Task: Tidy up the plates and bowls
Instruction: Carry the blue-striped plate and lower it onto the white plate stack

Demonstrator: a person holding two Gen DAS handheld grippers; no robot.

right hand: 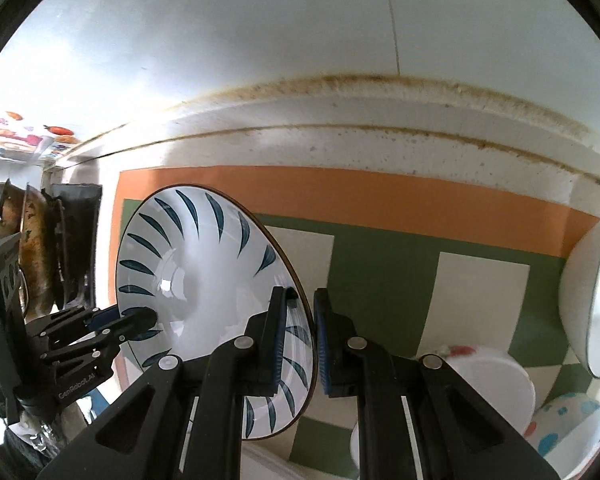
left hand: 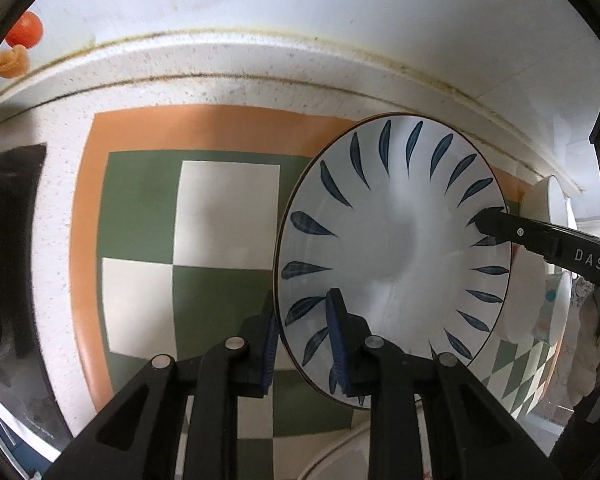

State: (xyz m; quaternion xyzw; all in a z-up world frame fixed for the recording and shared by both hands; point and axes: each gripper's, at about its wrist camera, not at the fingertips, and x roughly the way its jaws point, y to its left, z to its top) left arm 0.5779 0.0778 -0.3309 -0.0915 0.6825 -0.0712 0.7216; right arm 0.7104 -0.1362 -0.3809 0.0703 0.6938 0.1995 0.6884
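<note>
A: Where's the plate (left hand: pixel 392 256)?

B: Off the counter, up on edge, its blue-leaf face turned toward the left wrist camera. Both grippers are on its rim at opposite sides. The left gripper (left hand: pixel 306 344) straddles the near lower rim, pads either side and closed on it. The right gripper (right hand: pixel 300 340) takes the other rim; in its own view one pad sits on the face while the far pad looks to stand a hair off the back, so I'd call it clamped but not firmly proven.

A: Which hand is nearer the stack?

B: The right. White bowls (right hand: pixel 496 376) and a dotted bowl (right hand: pixel 572 420) sit low right of it, and a tall white bowl (right hand: pixel 592 300) stands on edge farther right. The plate lies left of that gripper — its flat runs roughly along the fingers.

A: Room to move?

B: The checked mat (left hand: pixel 148 208) lies open toward the left, all the way to its orange border. Behind is the speckled backsplash ledge (left hand: pixel 260 64), close to the plate's far rim. Dark pans (right hand: pixel 32 252) stand at the far left. My guess — laying the plate flat wants the left side; swinging right risks clipping the bowls.
</note>
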